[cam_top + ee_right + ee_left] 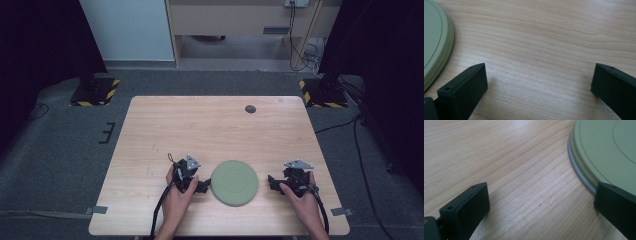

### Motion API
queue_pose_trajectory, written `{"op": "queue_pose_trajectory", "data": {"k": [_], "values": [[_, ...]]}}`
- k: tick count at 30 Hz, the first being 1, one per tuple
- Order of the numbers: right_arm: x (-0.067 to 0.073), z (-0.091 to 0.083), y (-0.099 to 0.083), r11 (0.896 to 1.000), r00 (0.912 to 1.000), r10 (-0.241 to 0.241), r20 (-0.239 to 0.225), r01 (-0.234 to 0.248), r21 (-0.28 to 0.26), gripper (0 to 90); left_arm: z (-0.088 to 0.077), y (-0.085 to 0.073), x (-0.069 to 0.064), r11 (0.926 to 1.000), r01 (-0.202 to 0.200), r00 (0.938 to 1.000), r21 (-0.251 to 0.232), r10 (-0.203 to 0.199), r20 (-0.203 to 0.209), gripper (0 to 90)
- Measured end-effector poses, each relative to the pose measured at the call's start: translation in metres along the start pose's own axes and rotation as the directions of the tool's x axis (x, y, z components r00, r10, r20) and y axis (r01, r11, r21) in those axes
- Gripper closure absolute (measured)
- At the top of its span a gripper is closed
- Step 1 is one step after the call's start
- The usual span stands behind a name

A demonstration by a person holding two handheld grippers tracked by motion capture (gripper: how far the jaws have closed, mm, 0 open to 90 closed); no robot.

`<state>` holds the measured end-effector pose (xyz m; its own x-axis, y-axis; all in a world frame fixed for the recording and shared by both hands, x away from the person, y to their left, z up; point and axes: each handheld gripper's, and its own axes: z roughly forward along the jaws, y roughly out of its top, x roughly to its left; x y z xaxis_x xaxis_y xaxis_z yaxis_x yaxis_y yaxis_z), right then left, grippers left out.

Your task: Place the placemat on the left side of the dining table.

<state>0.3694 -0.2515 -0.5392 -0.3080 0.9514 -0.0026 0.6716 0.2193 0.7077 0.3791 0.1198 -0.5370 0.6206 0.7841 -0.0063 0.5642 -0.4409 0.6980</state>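
Note:
A flat, round, pale green disc (pixel 234 182) lies on the wooden table (pixel 210 125) near its front edge. My left gripper (pixel 204 187) rests on the table just left of the disc, held by a hand, jaws wide apart. In the left gripper view the left gripper (pixel 541 202) is open over bare wood, and one jaw stands at the disc (pixel 604 150) rim. My right gripper (pixel 271 182) sits a short way right of the disc. In the right gripper view the right gripper (pixel 539 80) is open with nothing between its jaws, the disc (pixel 434 37) off to the left.
A small dark round spot (pixel 250 109) marks the table's far side. Grey tape tabs (pixel 99 210) stick out at the front corners. Stand bases with yellow-black stripes (pixel 95 92) sit on the carpet beyond the table.

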Motion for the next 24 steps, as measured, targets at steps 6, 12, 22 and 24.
{"op": "queue_pose_trajectory", "data": {"k": [6,12,22,24], "values": [[0.003,-0.004,-0.002,1.0,0.9997,-0.017,-0.02,0.017,-0.001,3.7,-0.003,-0.003,-0.002,0.9999,0.012,0.9999,0.002,-0.012,-0.012,0.0],[0.007,-0.013,-0.002,0.999,0.9972,-0.04,-0.063,0.038,-0.031,3.3,-0.009,-0.006,-0.004,0.9996,-0.007,1.0,-0.028,0.007,0.002,3.2],[0.01,-0.022,-0.004,0.996,0.991,-0.068,-0.115,0.061,-0.067,3.4,-0.027,-0.013,-0.014,0.9942,-0.017,0.9997,-0.106,0.019,0.016,3.9],[0.011,-0.023,-0.004,0.995,0.9895,-0.075,-0.124,0.066,-0.073,3.5,-0.027,-0.014,-0.018,0.9937,-0.028,0.9992,-0.109,0.031,0.024,3.7]]}}
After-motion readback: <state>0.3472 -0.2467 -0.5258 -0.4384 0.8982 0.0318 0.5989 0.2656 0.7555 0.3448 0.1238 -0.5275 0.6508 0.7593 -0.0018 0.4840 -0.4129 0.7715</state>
